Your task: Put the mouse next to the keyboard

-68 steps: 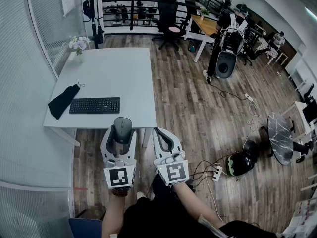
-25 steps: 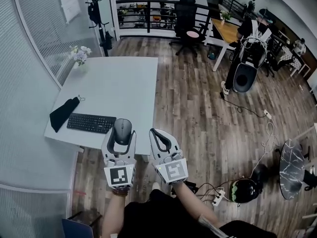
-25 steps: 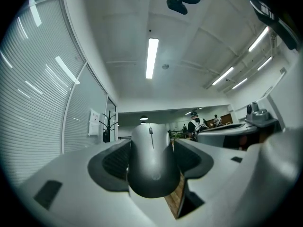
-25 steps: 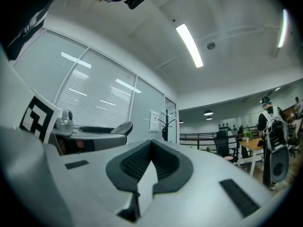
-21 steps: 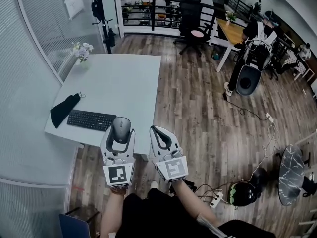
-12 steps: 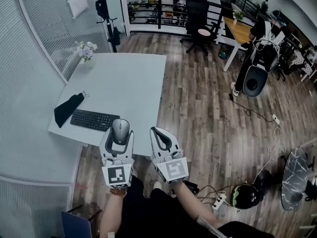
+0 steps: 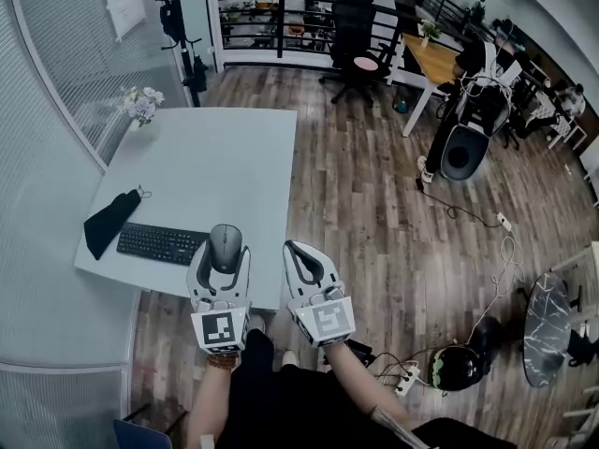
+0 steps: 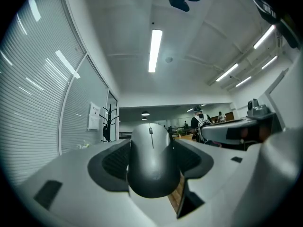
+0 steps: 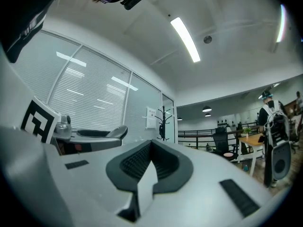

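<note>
From the head view, both forearms reach straight out from the person's body, side by side, with the grippers pointing level towards the near edge of the white table. The left gripper has its jaws spread wide around the grey mouse, which is carried in the air. In this view the mouse overlaps the table's near edge, just beside the right end of the black keyboard. A black cloth lies by the keyboard's left end. The right gripper hangs beside the left one, off the table's corner and over the wooden floor.

In the left gripper view, the left gripper pinches the mouse by its flanks. The dark ribbed pads press on both sides and the scroll wheel faces up. The right gripper shows at the right edge.

In the right gripper view, the right gripper has its jaws pressed together with nothing between them, and its dark pads meet. The left gripper shows off to the left.
</note>
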